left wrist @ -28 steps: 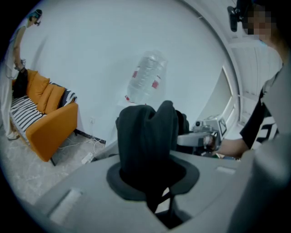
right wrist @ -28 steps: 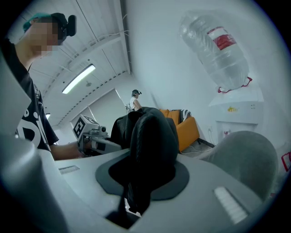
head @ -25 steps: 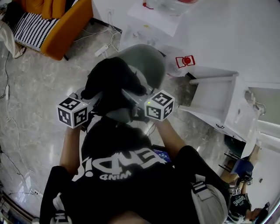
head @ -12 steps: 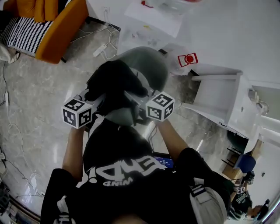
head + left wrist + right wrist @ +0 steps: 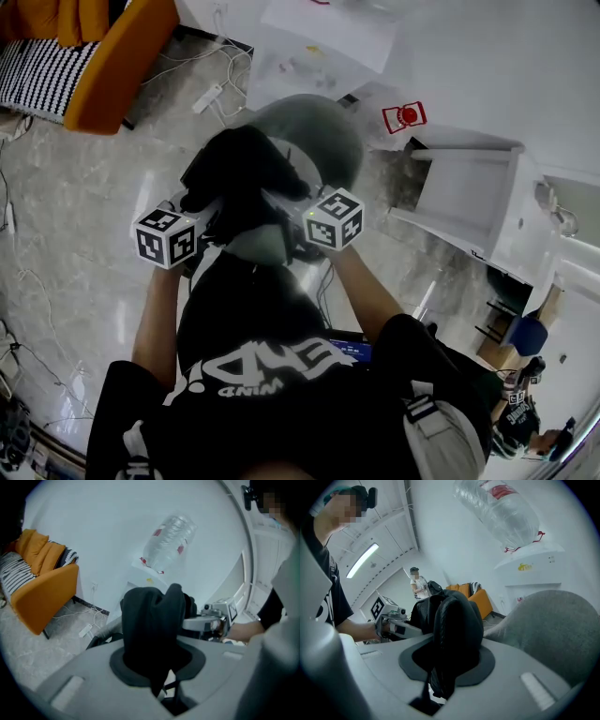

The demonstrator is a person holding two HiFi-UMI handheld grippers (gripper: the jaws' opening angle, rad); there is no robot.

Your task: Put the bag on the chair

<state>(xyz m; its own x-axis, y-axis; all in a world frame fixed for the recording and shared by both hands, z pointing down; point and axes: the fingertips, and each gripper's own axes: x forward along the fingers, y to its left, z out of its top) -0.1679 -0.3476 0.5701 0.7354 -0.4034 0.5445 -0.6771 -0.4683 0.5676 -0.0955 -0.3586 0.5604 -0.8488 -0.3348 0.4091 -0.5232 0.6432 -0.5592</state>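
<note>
Left gripper view shows the left hand-held gripper clenched on a fold of the black bag, while the right hand-held gripper grasps the bag's other side. The bag is held up between them, with the grey chair just ahead. An orange sofa stands well beyond the left one.

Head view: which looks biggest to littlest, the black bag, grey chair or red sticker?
Tied first: black bag and grey chair; the bag is nearer and covers part of the chair, so unsure.
Smallest: red sticker.
</note>
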